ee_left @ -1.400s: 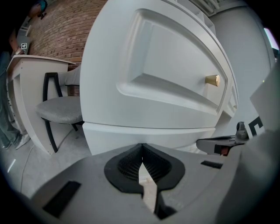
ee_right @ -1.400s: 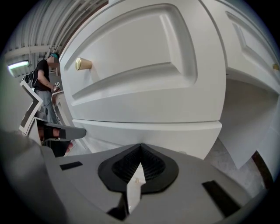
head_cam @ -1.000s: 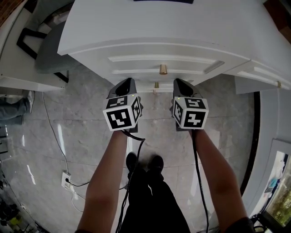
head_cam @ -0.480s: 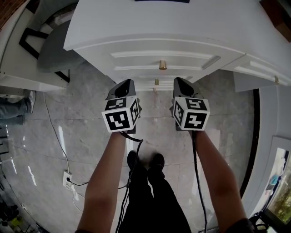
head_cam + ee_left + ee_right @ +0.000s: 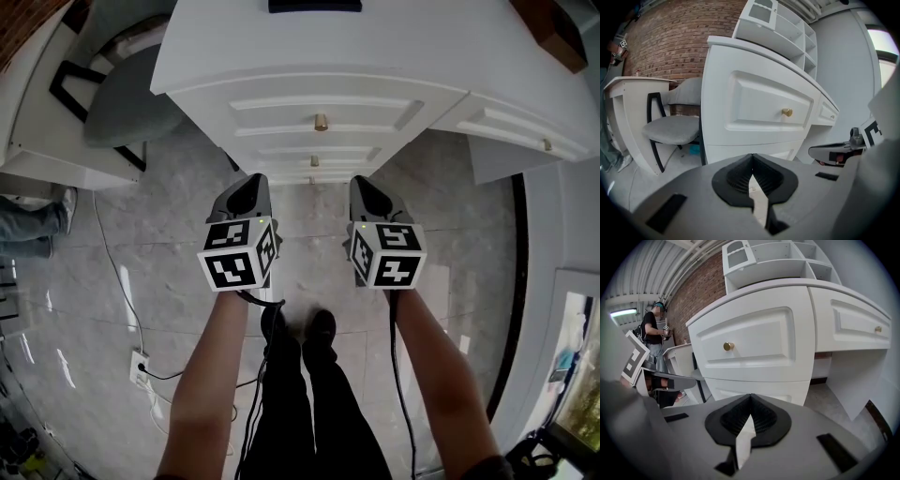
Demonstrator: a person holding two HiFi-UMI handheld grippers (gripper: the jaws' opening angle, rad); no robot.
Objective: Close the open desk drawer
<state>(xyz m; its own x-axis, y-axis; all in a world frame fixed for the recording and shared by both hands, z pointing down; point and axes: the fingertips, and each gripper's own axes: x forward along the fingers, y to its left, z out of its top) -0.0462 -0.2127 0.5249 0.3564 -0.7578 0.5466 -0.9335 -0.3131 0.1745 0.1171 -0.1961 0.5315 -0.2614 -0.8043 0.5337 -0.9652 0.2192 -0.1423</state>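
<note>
Status of my 2 grippers and the work area:

My left gripper (image 5: 251,184) has its jaws fully together, ribbed pads meeting at the tips, with nothing held between them. My right gripper (image 5: 361,185) is in the same condition: jaws together, nothing held. I hold both side by side above the grey tiled floor (image 5: 309,234), pointed at the white desk (image 5: 375,47).

The top drawer (image 5: 281,117) lies directly ahead, centred between the 2 grippers and apart from both; neither jaw tip touches it. Its brass knob (image 5: 321,122) sits at mid-panel, with a 2nd knob (image 5: 314,161) on the drawer front below. I cannot tell whether the top drawer front sits flush with the desk body.

A grey-seated chair (image 5: 122,103) stands to the left of the desk.
</note>
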